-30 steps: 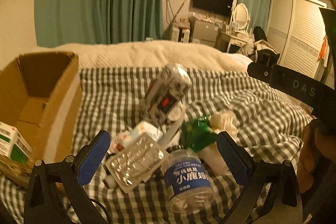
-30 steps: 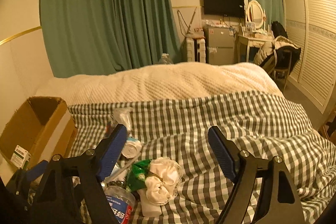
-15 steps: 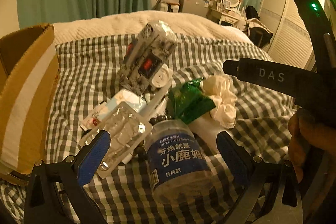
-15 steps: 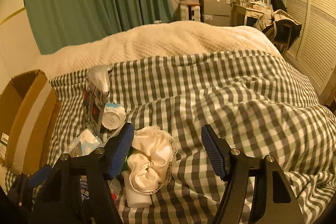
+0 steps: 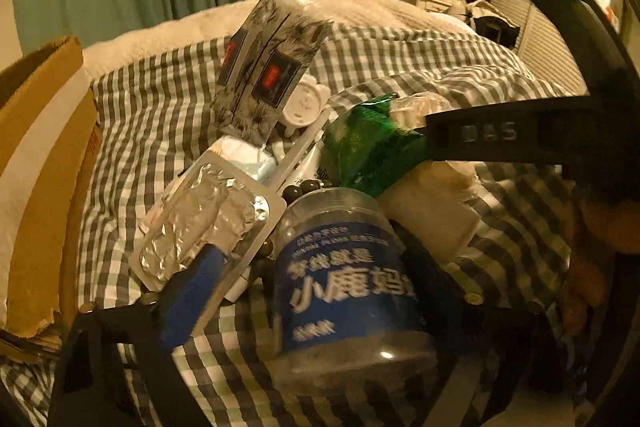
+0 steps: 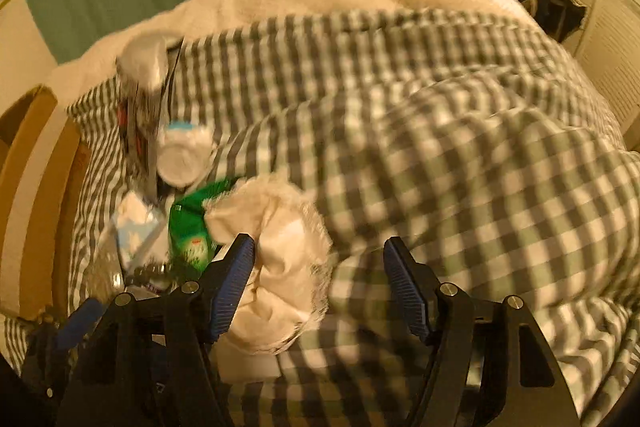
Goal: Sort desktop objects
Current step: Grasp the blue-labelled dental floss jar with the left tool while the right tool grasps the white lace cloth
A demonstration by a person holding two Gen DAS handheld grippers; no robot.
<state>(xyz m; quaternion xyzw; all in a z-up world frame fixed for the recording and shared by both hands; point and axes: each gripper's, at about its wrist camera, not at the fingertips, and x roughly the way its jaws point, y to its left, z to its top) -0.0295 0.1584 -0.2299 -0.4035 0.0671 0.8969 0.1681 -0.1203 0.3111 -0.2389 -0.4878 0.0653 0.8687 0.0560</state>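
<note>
Both grippers have dropped onto the pile on the bed. The left gripper (image 5: 304, 283) has its fingers closing around the blue-labelled jar (image 5: 348, 291), not yet gripping. The right gripper (image 6: 318, 287), unclenched, straddles the cream scrunchie (image 6: 280, 263) just beside that jar. The cardboard box (image 5: 36, 187) waits left of the jar.

Both wrist views look steeply down, close, sharing the green packet (image 5: 368, 143).

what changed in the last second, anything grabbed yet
Both claws have dropped toward the pile. The left claw now straddles the blue-labelled jar, its jaws closing, not yet gripping. The right claw came down around the cream scrunchie, open. The pile and the box stayed put.
</note>
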